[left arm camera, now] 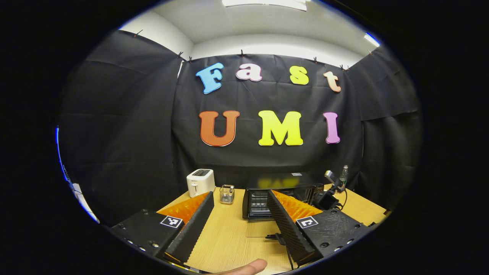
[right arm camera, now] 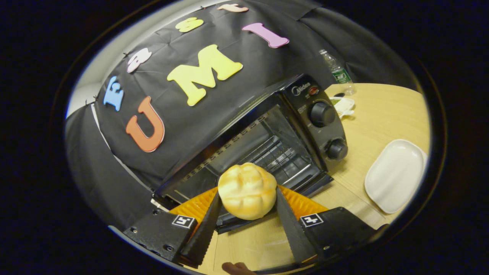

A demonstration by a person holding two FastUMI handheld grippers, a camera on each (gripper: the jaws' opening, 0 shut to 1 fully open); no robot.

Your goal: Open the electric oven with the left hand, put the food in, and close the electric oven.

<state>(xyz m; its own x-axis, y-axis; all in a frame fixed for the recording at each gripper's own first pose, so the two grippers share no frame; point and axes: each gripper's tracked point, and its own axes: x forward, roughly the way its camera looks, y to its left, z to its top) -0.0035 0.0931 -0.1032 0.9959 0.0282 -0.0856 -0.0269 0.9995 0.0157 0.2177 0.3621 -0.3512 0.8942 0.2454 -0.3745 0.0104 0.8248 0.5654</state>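
Observation:
A black electric oven (left arm camera: 282, 189) stands at the back of the wooden table (left arm camera: 229, 236) with its glass door (left arm camera: 263, 228) folded down flat. My left gripper (left arm camera: 240, 194) is open and holds nothing, well in front of the oven and a little to its left. In the right gripper view a round golden bun (right arm camera: 247, 190) sits between both fingers of my right gripper (right arm camera: 247, 193), which is shut on it. The bun hangs just before the oven (right arm camera: 267, 126) mouth, above the lowered door (right arm camera: 229, 223). The wire rack (right arm camera: 275, 152) inside is bare.
A white toaster (left arm camera: 200, 182) and a small wire holder (left arm camera: 227, 194) stand left of the oven. Right of the oven lie a white plate (right arm camera: 395, 175) and a water bottle (right arm camera: 336, 70). Two knobs (right arm camera: 322, 114) are on its right panel. A fingertip (left arm camera: 248, 267) shows at the bottom edge.

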